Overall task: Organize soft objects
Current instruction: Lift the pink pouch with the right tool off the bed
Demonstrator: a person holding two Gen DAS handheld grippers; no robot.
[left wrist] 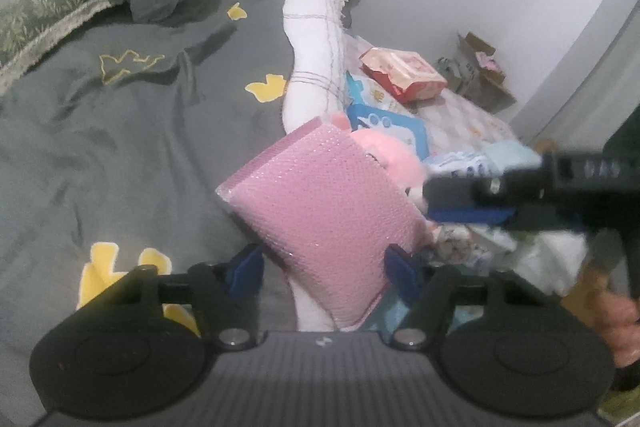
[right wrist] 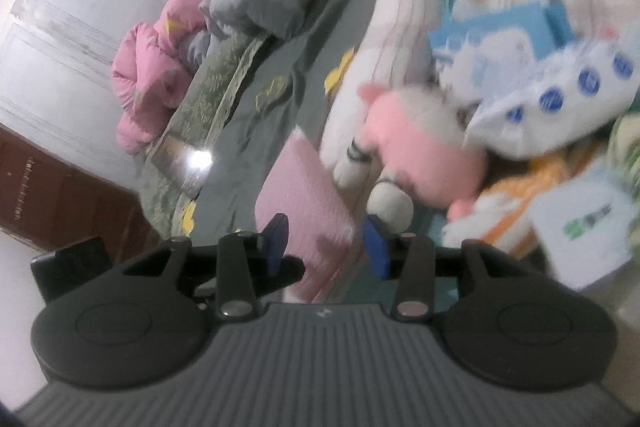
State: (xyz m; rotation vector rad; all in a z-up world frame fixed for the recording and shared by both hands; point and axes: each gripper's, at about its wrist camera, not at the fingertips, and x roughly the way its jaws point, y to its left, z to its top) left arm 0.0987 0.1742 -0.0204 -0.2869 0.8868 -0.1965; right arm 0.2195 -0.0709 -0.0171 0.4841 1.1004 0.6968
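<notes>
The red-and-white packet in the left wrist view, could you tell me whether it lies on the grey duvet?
No, the red-and-white packet lies right of the white bolster.

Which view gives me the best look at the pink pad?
The left wrist view. There the pink pad is sharp and nearly whole, standing between the left gripper fingers with its dotted texture clear. The right wrist view shows the same pad blurred, and the right gripper covers its lower part.

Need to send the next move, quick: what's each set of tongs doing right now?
Left tongs: closed on the pink bubble pouch.
Right tongs: open, gripping nothing, close to the pink plush.
</notes>
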